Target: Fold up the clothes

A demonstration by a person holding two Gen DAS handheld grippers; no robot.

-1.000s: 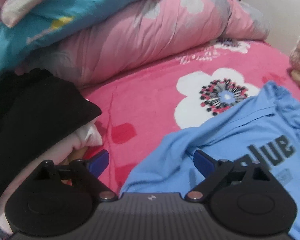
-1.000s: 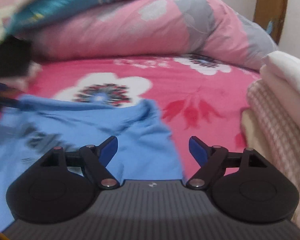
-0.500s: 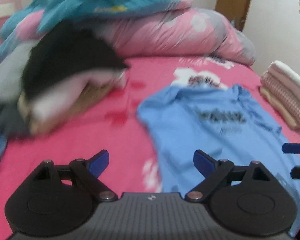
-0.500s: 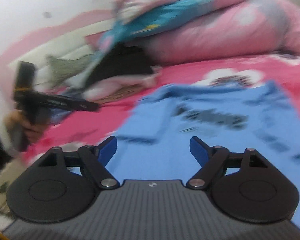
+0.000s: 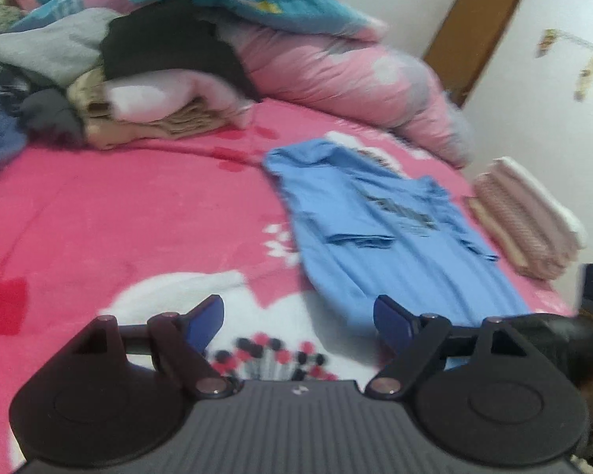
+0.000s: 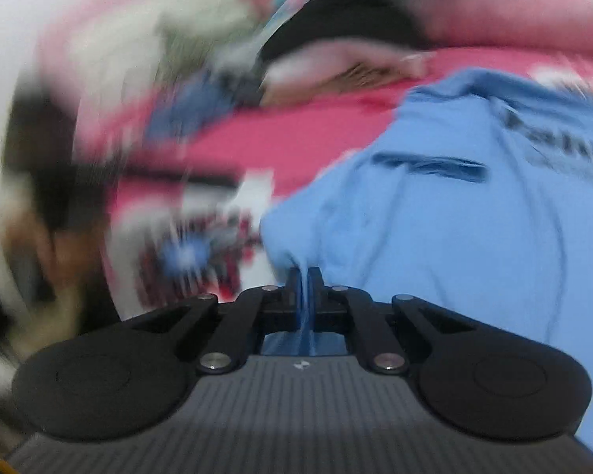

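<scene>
Right tool (image 6: 305, 276) pinches blue shirt (image 6: 454, 237) hem.

Dark print runs across the chest of the blue T-shirt (image 5: 379, 213), but blur smears it in both views and no letter of it can be read.
</scene>
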